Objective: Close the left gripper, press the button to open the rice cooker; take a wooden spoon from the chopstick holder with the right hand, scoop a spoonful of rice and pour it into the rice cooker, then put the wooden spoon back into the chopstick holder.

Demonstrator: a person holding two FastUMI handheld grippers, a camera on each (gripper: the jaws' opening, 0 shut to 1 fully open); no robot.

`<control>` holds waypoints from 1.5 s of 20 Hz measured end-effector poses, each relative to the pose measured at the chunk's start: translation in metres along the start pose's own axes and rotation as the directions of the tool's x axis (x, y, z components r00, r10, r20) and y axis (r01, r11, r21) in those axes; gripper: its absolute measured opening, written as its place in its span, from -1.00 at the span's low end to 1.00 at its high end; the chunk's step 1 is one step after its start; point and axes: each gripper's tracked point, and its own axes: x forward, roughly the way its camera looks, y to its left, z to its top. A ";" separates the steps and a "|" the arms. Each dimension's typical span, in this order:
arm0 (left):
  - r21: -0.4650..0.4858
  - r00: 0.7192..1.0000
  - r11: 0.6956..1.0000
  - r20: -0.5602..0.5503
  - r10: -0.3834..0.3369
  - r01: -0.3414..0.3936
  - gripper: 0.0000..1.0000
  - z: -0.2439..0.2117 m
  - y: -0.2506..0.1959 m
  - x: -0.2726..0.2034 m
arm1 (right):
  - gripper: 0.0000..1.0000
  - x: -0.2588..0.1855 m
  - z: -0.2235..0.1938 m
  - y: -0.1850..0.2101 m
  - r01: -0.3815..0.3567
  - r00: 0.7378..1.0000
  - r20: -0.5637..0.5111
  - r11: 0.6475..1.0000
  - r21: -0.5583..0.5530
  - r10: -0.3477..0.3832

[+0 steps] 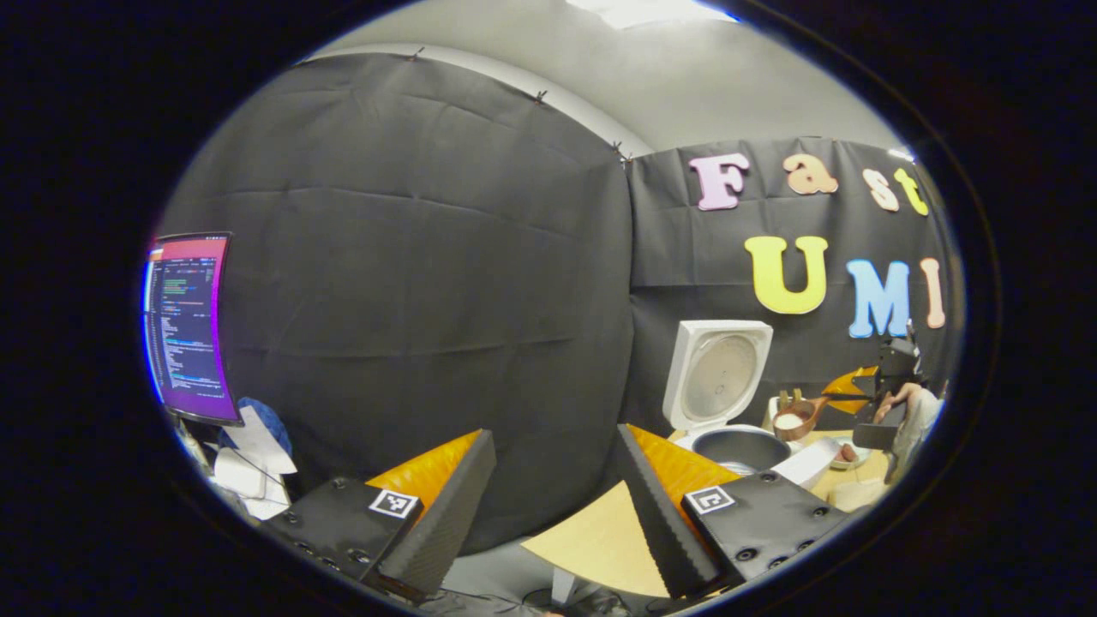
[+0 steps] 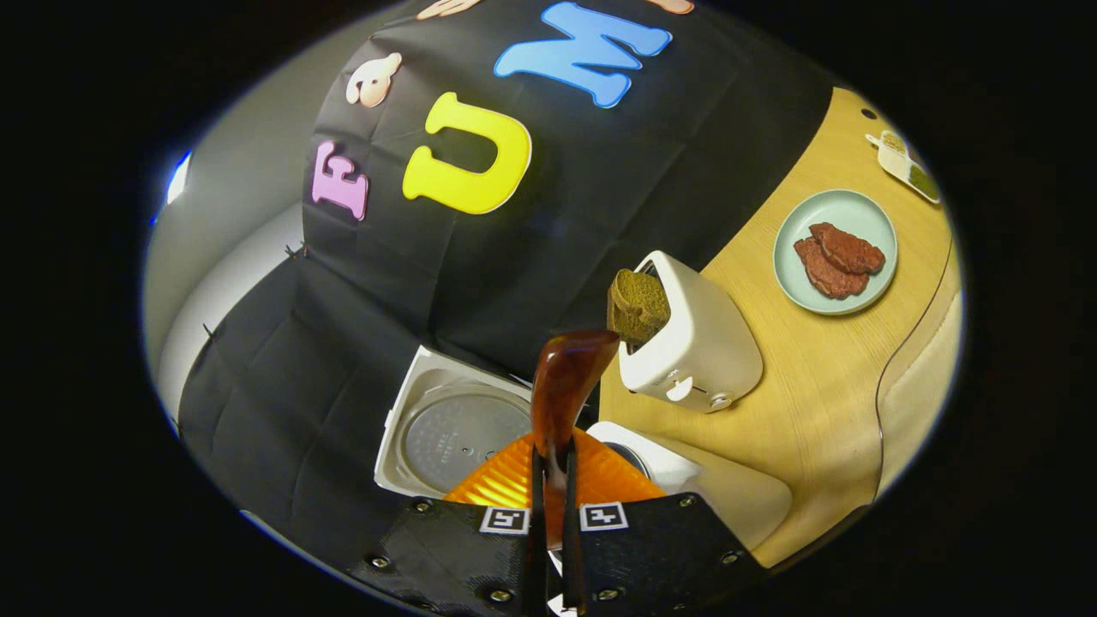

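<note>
The white rice cooker [image 1: 686,433] stands on the table with its lid [image 1: 718,374] raised and its dark inner pot [image 1: 742,448] exposed. Just right of the pot, the wooden spoon [image 1: 795,420] carries white rice; my right gripper [image 1: 861,397] holds its handle there. In the right gripper view, the right gripper [image 2: 553,480] is shut on the spoon [image 2: 567,381], whose bowl hangs above the cooker lid [image 2: 454,439] and body [image 2: 656,467]. My left gripper [image 1: 548,506] is open and holds nothing, well back from the cooker at the table's near corner.
A white toaster [image 2: 698,351] with a bread slice [image 2: 638,304] stands right behind the cooker. A pale green plate [image 2: 797,214] with meat pieces and a small seasoning dish [image 2: 904,161] lie farther along the table. A monitor [image 1: 188,326] glows at the left.
</note>
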 end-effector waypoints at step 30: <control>-0.028 0.998 0.998 -0.038 0.058 -0.059 0.90 -0.029 0.024 -0.003 | -0.87 0.015 -0.069 0.069 0.003 0.994 0.012 0.083 -0.997 0.108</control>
